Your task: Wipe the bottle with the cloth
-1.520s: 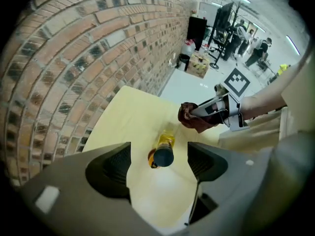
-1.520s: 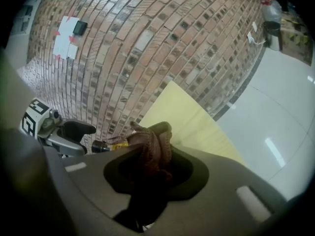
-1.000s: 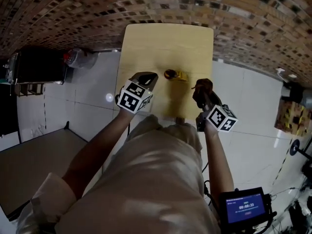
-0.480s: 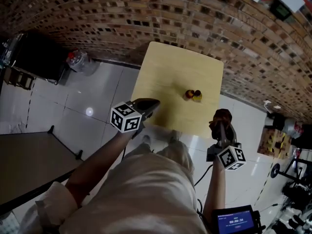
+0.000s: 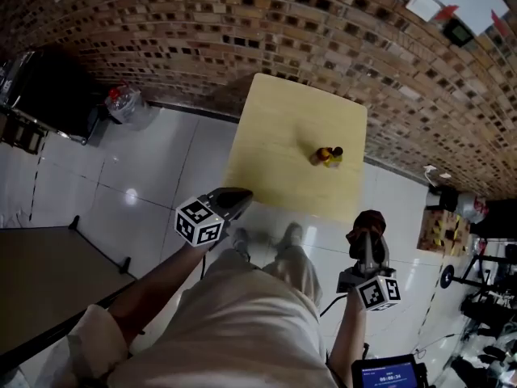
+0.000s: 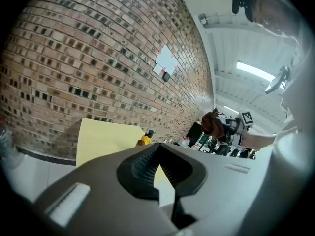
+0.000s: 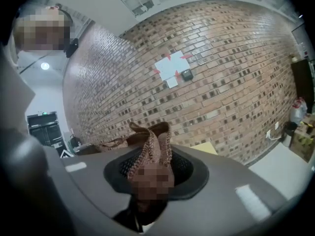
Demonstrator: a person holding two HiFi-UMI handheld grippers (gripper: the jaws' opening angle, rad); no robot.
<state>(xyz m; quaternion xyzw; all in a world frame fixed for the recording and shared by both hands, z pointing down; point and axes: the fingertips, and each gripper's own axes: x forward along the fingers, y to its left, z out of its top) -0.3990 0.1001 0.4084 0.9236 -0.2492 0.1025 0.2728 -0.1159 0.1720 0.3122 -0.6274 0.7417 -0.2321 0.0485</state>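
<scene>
- One black piece of furniture [image 5: 48, 87] stands at the far left against the brick wall [image 5: 242, 23], with a clear plastic bag [image 5: 121, 101] on the white tiled floor [image 5: 153, 176] just beside it.
- Lower left, a dark flat surface [image 5: 48, 281] fills the corner of the head view.
- The left gripper [image 5: 241, 195] is held out over the floor, just short of the table's near left corner and apart from it. Its marker cube [image 5: 199, 221] faces up.
- In the left gripper view the jaws of that gripper [image 6: 158, 178] are clenched together, pad against pad, with nothing between them.
- The pale yellow table [image 5: 283, 136] stands against the brick wall, straight ahead of the person.
- The bottle [image 5: 327, 156] is on the table's right half, well apart from both tools. It is small, with a yellow body and a dark cap. In the left gripper view the bottle [image 6: 144, 139] shows beyond the closed jaws, near the table's far side.
- Whether the bottle stands or lies on its side cannot be told.
- The right gripper [image 5: 368, 239] is off the table's near right corner, over the floor, and is grasping the cloth [image 5: 370, 221].
- In the right gripper view the jaws of that gripper [image 7: 147, 173] are pinched on the cloth [image 7: 151, 141], a brown knitted piece that bunches up above them.
- A white sheet of paper [image 7: 170, 68] is taped to the wall ahead of the right gripper.
- A small blue screen [image 5: 388, 374] sits at the lower right, and cluttered gear [image 5: 477, 297] lies along the right edge.
</scene>
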